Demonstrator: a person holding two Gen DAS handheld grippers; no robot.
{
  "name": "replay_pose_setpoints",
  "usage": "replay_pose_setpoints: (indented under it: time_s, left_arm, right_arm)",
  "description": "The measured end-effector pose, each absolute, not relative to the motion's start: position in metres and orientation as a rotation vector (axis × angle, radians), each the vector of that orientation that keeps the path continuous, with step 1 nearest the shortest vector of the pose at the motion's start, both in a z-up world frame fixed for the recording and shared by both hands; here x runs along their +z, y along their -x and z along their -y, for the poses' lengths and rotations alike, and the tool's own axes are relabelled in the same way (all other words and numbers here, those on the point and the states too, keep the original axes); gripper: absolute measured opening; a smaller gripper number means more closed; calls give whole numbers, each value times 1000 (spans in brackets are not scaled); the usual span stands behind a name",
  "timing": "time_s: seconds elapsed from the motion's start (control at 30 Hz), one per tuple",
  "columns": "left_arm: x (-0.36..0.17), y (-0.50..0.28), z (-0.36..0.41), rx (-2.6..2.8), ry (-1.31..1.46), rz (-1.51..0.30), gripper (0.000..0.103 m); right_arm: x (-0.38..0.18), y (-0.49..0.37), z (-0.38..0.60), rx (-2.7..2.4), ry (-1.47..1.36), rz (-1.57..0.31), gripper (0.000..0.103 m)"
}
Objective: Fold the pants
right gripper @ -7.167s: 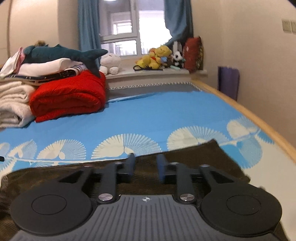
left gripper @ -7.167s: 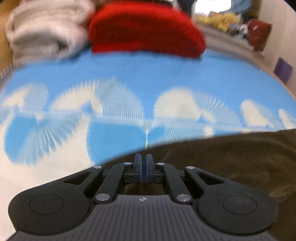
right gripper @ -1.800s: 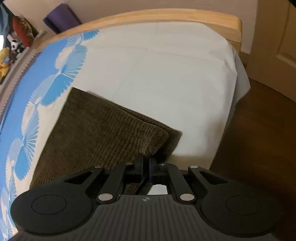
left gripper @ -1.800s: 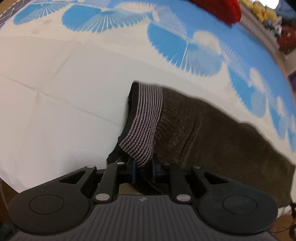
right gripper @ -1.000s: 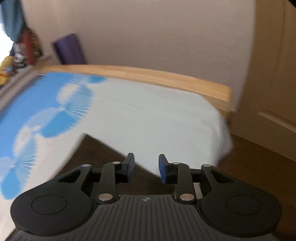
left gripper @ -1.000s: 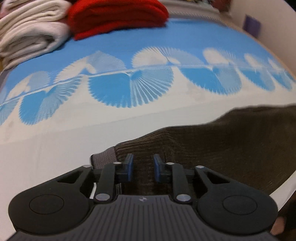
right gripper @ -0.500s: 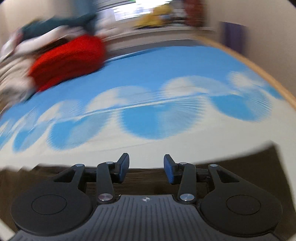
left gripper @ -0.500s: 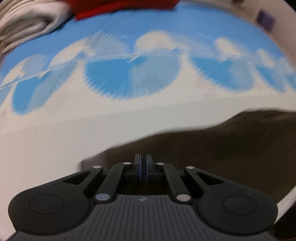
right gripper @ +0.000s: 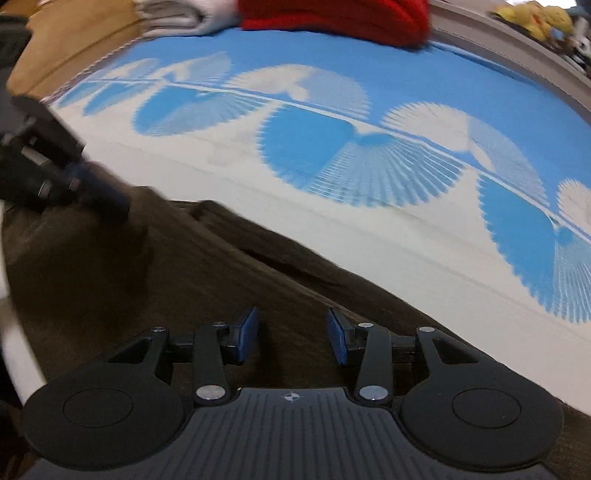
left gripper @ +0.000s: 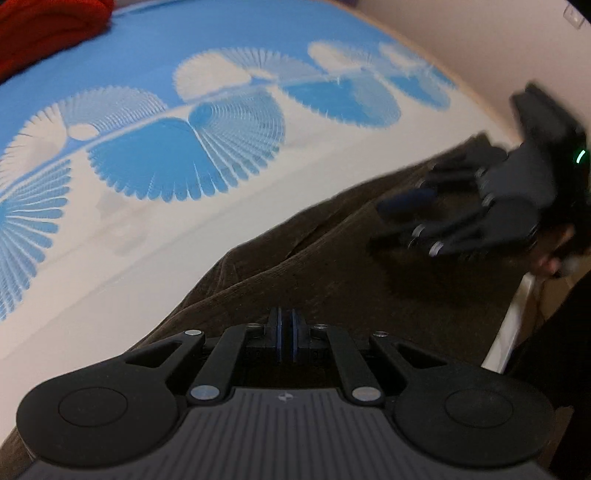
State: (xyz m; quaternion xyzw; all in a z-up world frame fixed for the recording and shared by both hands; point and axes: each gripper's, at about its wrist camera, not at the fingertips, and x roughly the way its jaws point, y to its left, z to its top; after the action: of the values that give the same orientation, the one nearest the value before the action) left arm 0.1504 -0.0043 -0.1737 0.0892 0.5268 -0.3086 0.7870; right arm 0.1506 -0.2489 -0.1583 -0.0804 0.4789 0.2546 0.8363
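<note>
1. Brown corduroy pants [left gripper: 332,280] are lying folded in a long band across the white near part of the bedsheet [left gripper: 155,229], close to the bed's edge, with a raised crease running along the upper layer.
2. Left gripper [left gripper: 285,334] is hovering over the near side of the band with its blue pads clenched together. No cloth shows between them, so it is holding nothing.
3. Right gripper [right gripper: 291,334] is pointing down at the cloth further along, jaws released and standing apart, with nothing pinched between the pads.
4. Judged step: taking a fresh hold for the next fold. To do it well, each claw should be biting through every layer at the near edge, not the top ply alone.
5. Left jaws need parting before they descend, or they will only be pushing the cloth.
6. Both grips should be rising level and together, so the band carries over without dragging the crease askew.
7. Red blanket [right gripper: 332,14] and pale folded linens [right gripper: 177,14] are sitting well apart at the far end — no obstruction.
</note>
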Motion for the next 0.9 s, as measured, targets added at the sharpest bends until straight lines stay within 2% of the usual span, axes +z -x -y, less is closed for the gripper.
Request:
replay_pose_setpoints:
  time_s: [0.1,0.2,0.4,0.47,0.53,0.6,0.7,0.73,0.8,0.9]
  left_arm:
    - [-200,-166,9,-564,-292,-1148,2]
    - [-202,-178,8,-540,-232,-1131,2]
    - [-196,-191,-10,-416,-113,-1154,2]
    - [-198,-193,-13,-362,-154,-1167,2]
    - [-195,-192,-16,-346,-148,-1166,2]
    - [-186,-186,-15,-345,-158,-1142,3]
    - [-170,-172,-11,-359,-183,-1097,4]
    - [-165,-167,-10,-366,-176,-1086,4]
    - [-151,-153,-5,-389,-172,-1066,4]
    - [-122,-124,7,-451,-189,-1022,4]
  right_arm:
    - [-167,-158,272,476,126,-1025,43]
    - [-183,-158,303,392,137,-1066,36]
    - [-192,-141,382,275,6,-1051,34]
    - [-192,-134,416,226,-64,-1042,26]
    - [-192,-124,457,126,-137,-1028,25]
    - [-193,-114,493,42,-212,-1020,19]
    - [-192,-89,546,-105,-303,-998,18]
    - [-192,-80,561,-139,-343,-988,11]
    - [-192,-60,589,-244,-391,-984,17]
    - [-193,-27,630,-423,-480,-960,16]
